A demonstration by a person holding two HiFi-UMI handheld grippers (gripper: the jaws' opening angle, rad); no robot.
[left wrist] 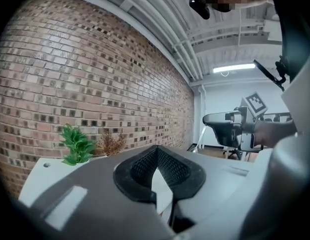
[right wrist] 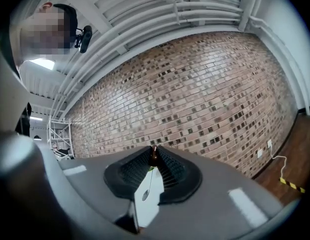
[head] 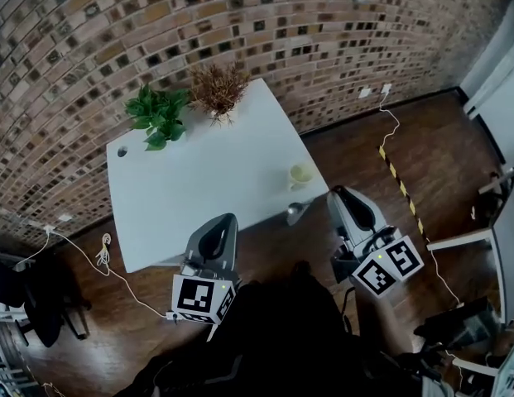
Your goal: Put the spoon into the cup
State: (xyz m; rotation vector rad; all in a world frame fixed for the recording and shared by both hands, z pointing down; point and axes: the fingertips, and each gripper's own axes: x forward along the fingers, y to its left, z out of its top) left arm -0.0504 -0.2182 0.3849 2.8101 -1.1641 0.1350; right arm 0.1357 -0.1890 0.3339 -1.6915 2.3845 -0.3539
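Sizing up the job: nothing done yet, folks, the spoon (head: 295, 212) lies on the white table (head: 199, 188), not in the cup (head: 300, 174)
Spoon: at the table's near edge, right of centre in the head view, with neither gripper touching it
Cup: pale and upright, just above the spoon in the frame, near it but apart, and no spoon shows in it
Left gripper (head: 226, 220): lower centre of the head view, nose at the table's near edge, well to the left of the spoon; jaws only a narrow slit apart, bare table showing through, nothing between them
Right gripper (head: 338, 191): just right of the spoon and cup, off the table's edge over the wood floor (head: 422, 139); jaws narrow too, a thin gap, nothing gripped
Bystanders: green plant (head: 157, 116) and dried plant (head: 217, 89) at the table's far end, upper left of the frame, well clear
Left to do: everything, I'd say: get onto the spoon, lift it, carry it the short way to the cup and drop it in; the right gripper looks best placed
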